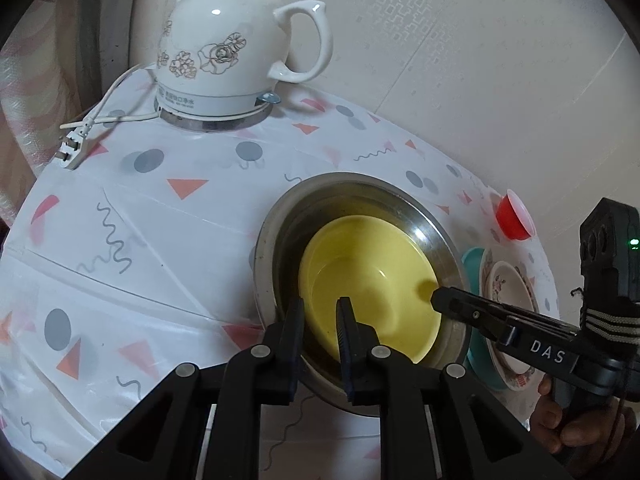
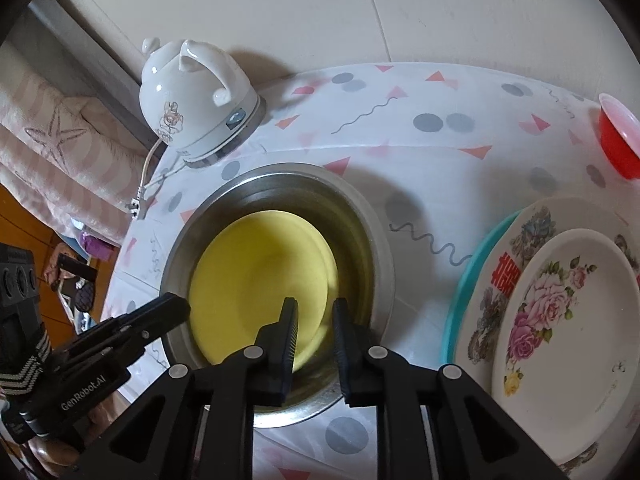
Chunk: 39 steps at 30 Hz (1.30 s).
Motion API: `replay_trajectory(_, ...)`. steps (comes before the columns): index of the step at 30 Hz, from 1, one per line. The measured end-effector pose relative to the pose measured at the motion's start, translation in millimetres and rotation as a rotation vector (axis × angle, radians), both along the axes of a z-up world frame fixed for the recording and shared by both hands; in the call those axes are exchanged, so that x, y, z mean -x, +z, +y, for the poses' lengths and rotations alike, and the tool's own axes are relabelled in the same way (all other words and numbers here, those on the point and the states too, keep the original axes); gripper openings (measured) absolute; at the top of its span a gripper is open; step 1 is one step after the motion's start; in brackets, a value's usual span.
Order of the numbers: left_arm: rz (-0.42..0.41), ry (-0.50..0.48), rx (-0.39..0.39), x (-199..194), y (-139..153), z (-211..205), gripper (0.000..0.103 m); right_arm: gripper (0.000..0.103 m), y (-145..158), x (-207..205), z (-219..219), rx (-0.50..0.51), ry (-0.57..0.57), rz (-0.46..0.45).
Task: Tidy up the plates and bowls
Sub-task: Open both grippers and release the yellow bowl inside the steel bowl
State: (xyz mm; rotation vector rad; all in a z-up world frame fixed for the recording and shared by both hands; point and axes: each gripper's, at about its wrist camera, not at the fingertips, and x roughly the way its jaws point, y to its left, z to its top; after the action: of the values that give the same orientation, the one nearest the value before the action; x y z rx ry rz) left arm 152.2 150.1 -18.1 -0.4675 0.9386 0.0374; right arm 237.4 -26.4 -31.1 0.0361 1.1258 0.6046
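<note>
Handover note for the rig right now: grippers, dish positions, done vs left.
Left gripper: open, fingers straddling the near rim of the yellow bowl, not clamped.
Right gripper: open, one finger inside the yellow bowl, the other outside its rim, over the steel bowl.
Done: yellow bowl nested in steel bowl; two floral plates stacked on the teal plate, to the right.
Left: red bowl sits alone at the table's far right edge, probably next to nest.
Kettle at back, untouched.
</note>
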Motion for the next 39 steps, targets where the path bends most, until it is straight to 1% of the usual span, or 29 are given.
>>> replay_trajectory(5,-0.006,0.003,-0.001,3,1,-1,0.017,0.018,4,3,1,0.027,0.005,-0.020)
replay_trajectory(8,-0.008,0.003,-0.007,4,3,-2,0.017,0.018,7,6,1,0.044,0.004,-0.047)
replay_trajectory(16,-0.016,-0.004,-0.024,7,5,-4,0.018,0.020,4,11,6,0.059,0.020,-0.046)
replay_trajectory(24,-0.026,0.001,-0.039,10,9,-4,0.019,0.020,10,13,-2,0.012,-0.020,-0.065)
replay_trajectory(32,-0.024,0.020,-0.063,13,11,-4,0.019,0.020,13,19,-3,-0.023,-0.014,-0.082)
replay_trajectory(36,-0.023,0.023,-0.078,13,13,-5,0.022,0.020,14,20,-5,-0.025,-0.017,-0.090)
replay_trajectory(39,-0.032,0.020,-0.096,12,16,-9,0.023,0.020,20,19,-11,-0.058,-0.029,-0.105)
